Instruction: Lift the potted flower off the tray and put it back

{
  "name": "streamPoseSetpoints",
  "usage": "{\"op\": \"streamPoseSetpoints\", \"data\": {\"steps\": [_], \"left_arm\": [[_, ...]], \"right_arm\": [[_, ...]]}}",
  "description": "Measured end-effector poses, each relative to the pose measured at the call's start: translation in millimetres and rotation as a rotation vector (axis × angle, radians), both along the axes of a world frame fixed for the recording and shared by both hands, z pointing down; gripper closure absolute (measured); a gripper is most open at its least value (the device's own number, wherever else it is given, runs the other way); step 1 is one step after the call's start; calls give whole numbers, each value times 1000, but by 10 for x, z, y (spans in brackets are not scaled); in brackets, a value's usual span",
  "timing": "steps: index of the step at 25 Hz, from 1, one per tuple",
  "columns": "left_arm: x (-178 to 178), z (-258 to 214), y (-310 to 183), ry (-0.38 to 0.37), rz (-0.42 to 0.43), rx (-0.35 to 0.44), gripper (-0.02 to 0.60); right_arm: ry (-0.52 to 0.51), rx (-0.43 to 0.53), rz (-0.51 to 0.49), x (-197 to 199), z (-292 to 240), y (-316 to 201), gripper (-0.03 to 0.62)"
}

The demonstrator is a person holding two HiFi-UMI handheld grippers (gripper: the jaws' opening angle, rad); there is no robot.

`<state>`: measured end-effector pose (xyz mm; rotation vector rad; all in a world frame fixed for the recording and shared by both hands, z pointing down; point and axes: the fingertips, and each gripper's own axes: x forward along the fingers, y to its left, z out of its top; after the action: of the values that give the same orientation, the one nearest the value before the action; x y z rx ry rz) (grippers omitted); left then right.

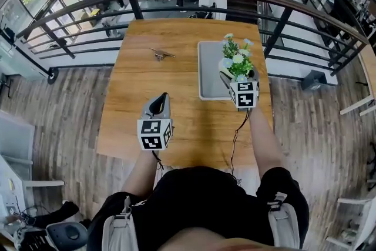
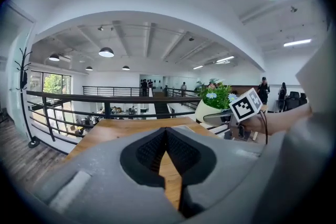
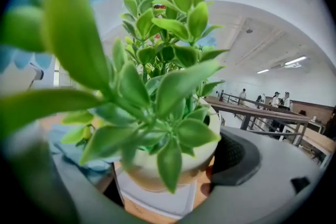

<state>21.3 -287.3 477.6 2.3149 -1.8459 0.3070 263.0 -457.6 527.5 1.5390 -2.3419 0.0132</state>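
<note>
The right gripper (image 1: 238, 77) is clamped on the potted flower (image 1: 237, 59), holding it over the 3 o'clock edge of the grey tray (image 1: 210, 74). At the tray's 7 o'clock, the left gripper (image 1: 158, 104) hovers over the wooden table (image 1: 170, 32), jaws pressed together on nothing.

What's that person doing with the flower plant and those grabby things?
A person holds a two-jaw gripper in each hand at a wooden table. The right gripper is clamped on the cream pot of green leaves and pale flowers and holds it up in the air above the flat grey tray. So the plant is lifted but not yet put back. The left gripper is shut with nothing in it, hovering over the table.
</note>
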Motion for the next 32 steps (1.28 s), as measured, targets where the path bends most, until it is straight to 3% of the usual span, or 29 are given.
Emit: {"op": "streamPoseSetpoints", "data": {"steps": [7, 13, 23, 32], "left_arm": [[277, -115, -95, 37, 138, 34, 569], [436, -117, -120, 57, 231, 38, 569], [624, -171, -82, 74, 337, 48, 569], [678, -193, -20, 61, 358, 56, 569]], "right_arm": [[-55, 112, 118, 163, -791, 560, 56], [-59, 190, 197, 192, -1108, 1141, 57], [-161, 155, 411, 402, -875, 1830, 57], [-163, 134, 440, 439, -709, 1977, 57]]}}
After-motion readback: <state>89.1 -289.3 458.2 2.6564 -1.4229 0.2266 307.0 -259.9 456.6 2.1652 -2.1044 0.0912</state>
